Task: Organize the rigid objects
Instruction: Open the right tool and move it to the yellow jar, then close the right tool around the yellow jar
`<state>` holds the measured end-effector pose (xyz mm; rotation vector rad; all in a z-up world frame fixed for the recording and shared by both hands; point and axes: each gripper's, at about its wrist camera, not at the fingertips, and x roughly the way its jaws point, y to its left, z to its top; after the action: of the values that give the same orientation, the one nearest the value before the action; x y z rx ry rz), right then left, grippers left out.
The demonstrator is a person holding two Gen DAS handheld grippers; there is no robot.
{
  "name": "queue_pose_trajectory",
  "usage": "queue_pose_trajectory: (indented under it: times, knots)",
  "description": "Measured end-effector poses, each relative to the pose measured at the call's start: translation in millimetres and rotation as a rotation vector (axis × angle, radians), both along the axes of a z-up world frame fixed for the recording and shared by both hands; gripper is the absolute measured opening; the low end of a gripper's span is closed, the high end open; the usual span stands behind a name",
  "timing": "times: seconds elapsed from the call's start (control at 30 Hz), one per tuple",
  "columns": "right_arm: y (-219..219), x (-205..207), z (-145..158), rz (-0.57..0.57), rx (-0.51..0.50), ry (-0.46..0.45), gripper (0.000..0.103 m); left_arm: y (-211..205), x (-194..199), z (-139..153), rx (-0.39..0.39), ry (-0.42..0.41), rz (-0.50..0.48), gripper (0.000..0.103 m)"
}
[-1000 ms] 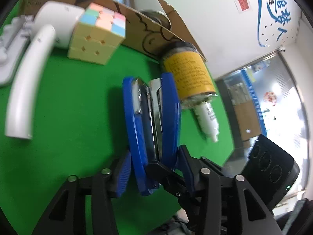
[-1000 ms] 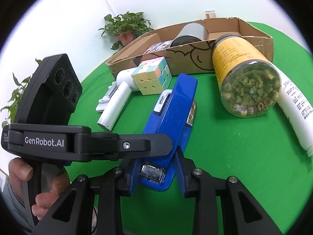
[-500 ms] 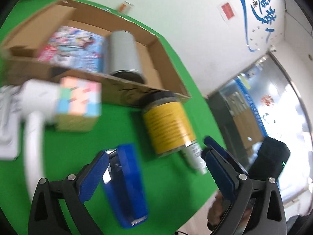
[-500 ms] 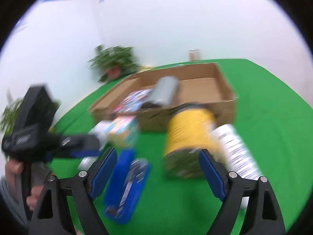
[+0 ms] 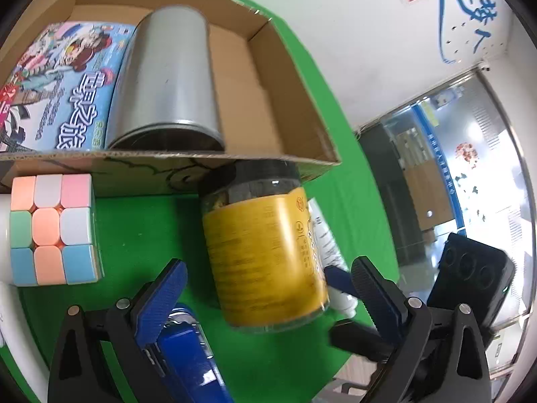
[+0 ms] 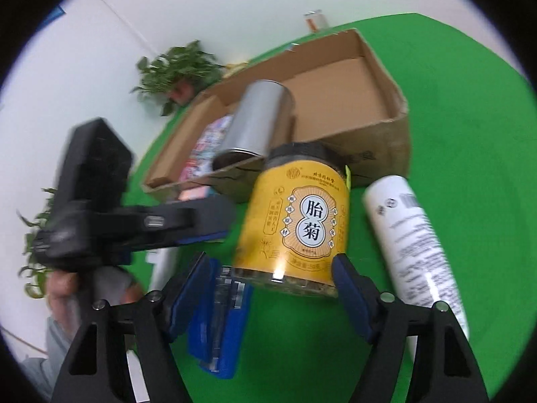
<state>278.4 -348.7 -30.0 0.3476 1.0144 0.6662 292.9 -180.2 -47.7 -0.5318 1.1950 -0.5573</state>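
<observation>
A yellow-labelled jar with a black lid lies on the green table, lid against the cardboard box. My left gripper is open, its blue pads on either side of the jar's base. My right gripper is open too, straddling the jar's base from the other side. A blue stapler lies under the left finger; it also shows in the right wrist view. A pastel puzzle cube sits left of the jar.
The box holds a grey metal can and a colourful booklet. A white tube lies right of the jar. A white object lies at the left edge. Potted plants stand beyond the box.
Both grippers let go of the blue stapler, opened wide and moved over to the yellow jar, which now lies between their fingers.
</observation>
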Motion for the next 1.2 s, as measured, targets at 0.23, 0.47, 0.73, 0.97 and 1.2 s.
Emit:
queue_pose_trajectory:
  times: [0.23,0.47,0.73,0.97,1.2]
  knots:
    - [0.6,22.9,-24.6,0.008,0.032,0.144,0.074,-13.4,17.8,-18.9,0.002,0.074,-0.001,0.088]
    - [20.5,18.3,-25.1,0.062,0.005,0.138,0.075,-17.0,23.5,-29.1,0.014,0.092,-0.002,0.082]
    - [20.5,7.0,19.1,0.06,-0.044,0.0,0.073,-23.9,4.8,25.6,0.032,-0.04,0.009,0.081]
    - [13.3,29.5,72.5,0.081,-0.07,-0.133,0.073,-36.9,32.9,84.4,0.029,-0.141,0.017,0.081]
    - [11.6,75.1,85.6,0.089,-0.073,-0.133,0.072,-40.0,81.1,113.7,0.068,-0.154,0.01,0.081]
